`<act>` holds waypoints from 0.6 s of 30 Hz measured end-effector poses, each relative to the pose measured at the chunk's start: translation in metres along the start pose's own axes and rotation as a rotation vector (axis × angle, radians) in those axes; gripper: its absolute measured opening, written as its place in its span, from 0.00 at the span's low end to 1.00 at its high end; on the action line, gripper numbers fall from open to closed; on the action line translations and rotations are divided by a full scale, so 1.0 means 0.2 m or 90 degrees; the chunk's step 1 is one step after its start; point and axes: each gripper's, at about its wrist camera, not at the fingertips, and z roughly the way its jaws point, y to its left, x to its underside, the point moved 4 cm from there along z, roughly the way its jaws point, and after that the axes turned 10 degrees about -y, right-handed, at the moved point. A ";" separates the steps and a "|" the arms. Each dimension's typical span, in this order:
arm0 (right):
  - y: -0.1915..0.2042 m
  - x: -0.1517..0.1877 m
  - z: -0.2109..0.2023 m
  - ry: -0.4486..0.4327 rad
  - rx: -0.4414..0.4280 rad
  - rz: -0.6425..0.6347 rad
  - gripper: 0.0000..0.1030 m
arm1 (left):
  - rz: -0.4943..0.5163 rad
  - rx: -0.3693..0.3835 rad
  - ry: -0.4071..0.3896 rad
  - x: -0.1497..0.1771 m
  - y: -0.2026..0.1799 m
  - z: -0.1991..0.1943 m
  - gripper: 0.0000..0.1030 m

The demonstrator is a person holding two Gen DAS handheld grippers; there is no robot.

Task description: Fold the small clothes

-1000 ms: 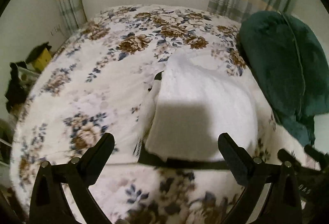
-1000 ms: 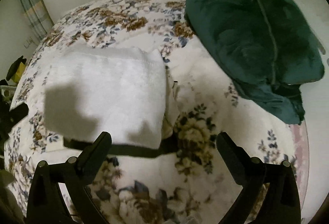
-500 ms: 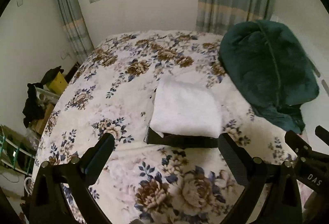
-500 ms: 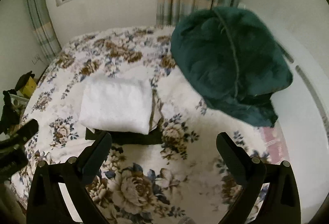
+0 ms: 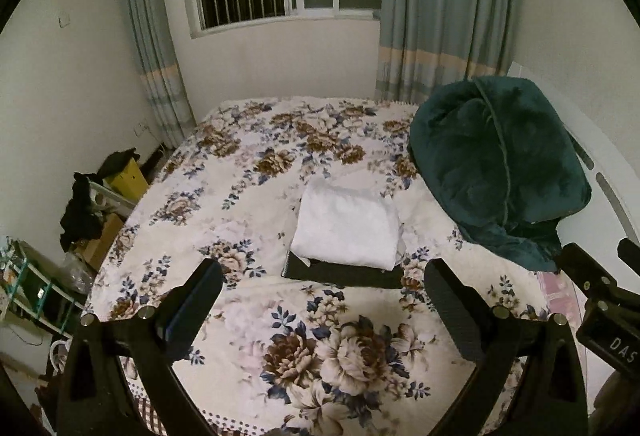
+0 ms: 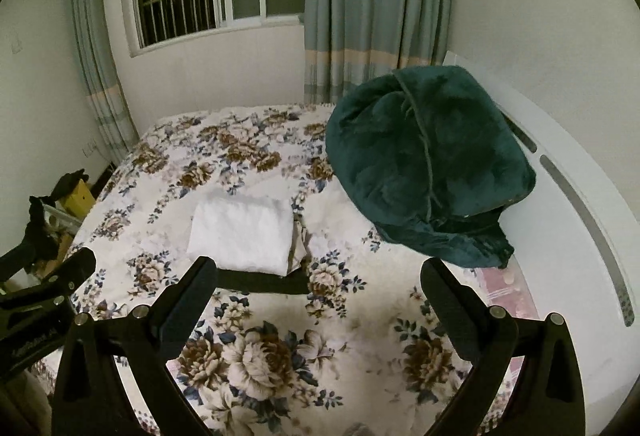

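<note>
A folded white cloth point(image 5: 347, 232) point(image 6: 242, 232) lies in the middle of the floral bed, on top of a folded black garment point(image 5: 344, 273) point(image 6: 260, 281) whose near edge sticks out. A beige piece point(image 6: 299, 247) peeks out at the stack's right side. My left gripper point(image 5: 322, 306) is open and empty, held well back from the stack above the bed's near part. My right gripper point(image 6: 316, 302) is likewise open and empty, back from the stack. In the left wrist view the right gripper's body point(image 5: 600, 300) shows at the right edge.
A bunched dark green blanket point(image 5: 500, 164) point(image 6: 428, 160) sits at the bed's right side against a white headboard point(image 6: 580, 204). The floral bedspread point(image 5: 240, 196) covers the bed. Clutter, a yellow box point(image 5: 128, 176) and a rack stand on the floor at the left. A window and curtains are behind.
Both grippers have pulled back and up from close to the stack, so the whole bed and window now show. The stack has not moved.
</note>
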 end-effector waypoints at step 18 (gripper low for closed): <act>-0.07 -0.10 -0.53 -0.062 -0.032 -0.022 1.00 | -0.020 0.009 -0.032 0.00 -0.01 -0.37 1.00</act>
